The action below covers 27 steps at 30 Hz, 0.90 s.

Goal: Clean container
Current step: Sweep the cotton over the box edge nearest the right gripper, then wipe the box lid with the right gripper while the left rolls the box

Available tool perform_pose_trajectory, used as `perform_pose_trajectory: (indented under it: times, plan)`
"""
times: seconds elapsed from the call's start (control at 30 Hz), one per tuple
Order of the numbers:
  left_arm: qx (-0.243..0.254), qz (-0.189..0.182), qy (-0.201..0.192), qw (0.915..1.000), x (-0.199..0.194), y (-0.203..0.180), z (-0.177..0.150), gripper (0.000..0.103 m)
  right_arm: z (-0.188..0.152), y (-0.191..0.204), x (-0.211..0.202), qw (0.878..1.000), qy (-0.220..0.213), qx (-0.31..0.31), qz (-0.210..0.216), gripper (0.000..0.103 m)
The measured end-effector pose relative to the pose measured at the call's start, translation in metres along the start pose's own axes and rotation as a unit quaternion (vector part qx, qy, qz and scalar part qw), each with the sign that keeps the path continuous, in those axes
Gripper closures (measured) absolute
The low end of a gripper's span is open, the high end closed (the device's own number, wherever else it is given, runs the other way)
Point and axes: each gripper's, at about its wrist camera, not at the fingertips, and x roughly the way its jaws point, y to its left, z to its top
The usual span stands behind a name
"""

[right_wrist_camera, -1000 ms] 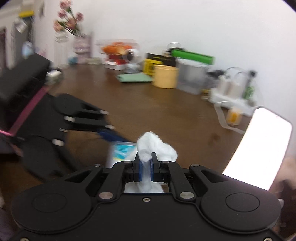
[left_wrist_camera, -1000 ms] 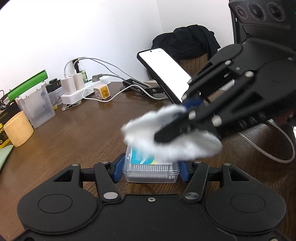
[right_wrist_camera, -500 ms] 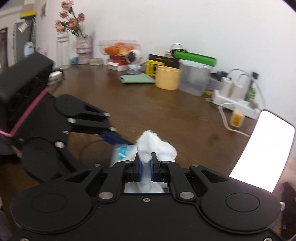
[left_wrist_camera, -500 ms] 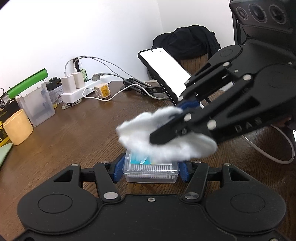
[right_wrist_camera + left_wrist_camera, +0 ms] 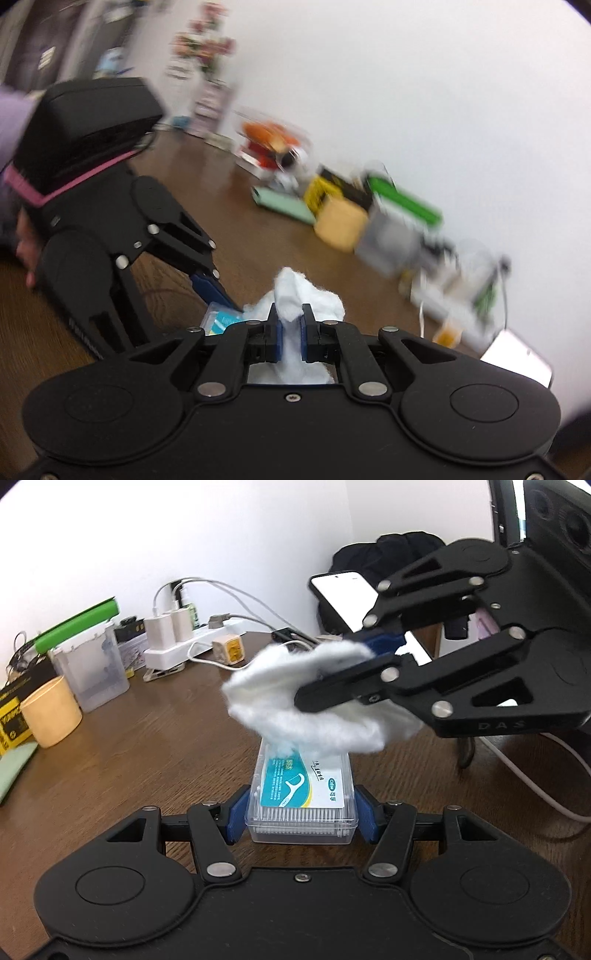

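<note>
A clear plastic floss-pick container (image 5: 303,794) with a teal and white label sits on the brown table, held between the blue pads of my left gripper (image 5: 301,814), which is shut on it. My right gripper (image 5: 343,672) is shut on a white cotton wad (image 5: 295,709) and holds it over the far end of the container's lid, touching or just above it. In the blurred right wrist view the wad (image 5: 295,295) sits between the right gripper (image 5: 290,334) pads, with a corner of the container (image 5: 218,321) below the left gripper (image 5: 207,284).
A lit phone (image 5: 347,598) leans behind the right gripper. A white power strip with chargers and cables (image 5: 177,642), a clear box with a green lid (image 5: 88,664), a yellow cup (image 5: 51,710) and a green pad (image 5: 14,771) stand along the wall at left.
My right gripper has lifted and swung back and to the right with the wad, uncovering most of the container's label. The left gripper and container have stayed in place.
</note>
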Motion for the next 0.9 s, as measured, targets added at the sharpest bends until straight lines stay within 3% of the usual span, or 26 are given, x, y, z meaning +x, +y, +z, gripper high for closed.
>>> perform_pose_trajectory:
  times: [0.13, 0.27, 0.53, 0.73, 0.9]
  plan:
    - [-0.022, 0.007, 0.005, 0.9997, 0.001, 0.007, 0.001, 0.046, -0.003, -0.005, 0.005, 0.998, -0.028, -0.061, 0.011, 0.095]
    - [-0.023, 0.006, 0.006, 0.9997, 0.001, 0.006, 0.001, 0.046, -0.001, -0.016, 0.015, 0.997, -0.033, -0.075, 0.007, 0.095]
    - [-0.025, -0.001, 0.007, 0.9997, 0.002, 0.004, 0.001, 0.046, -0.008, -0.025, 0.025, 0.998, -0.02, -0.06, 0.016, 0.095]
    - [-0.014, 0.005, 0.005, 0.9999, 0.002, -0.001, 0.001, 0.046, 0.002, -0.021, 0.006, 0.997, -0.05, -0.05, 0.016, 0.095]
    - [0.008, 0.017, -0.001, 0.9998, 0.001, -0.009, 0.001, 0.046, 0.002, -0.018, 0.002, 0.999, -0.025, -0.004, 0.035, 0.095]
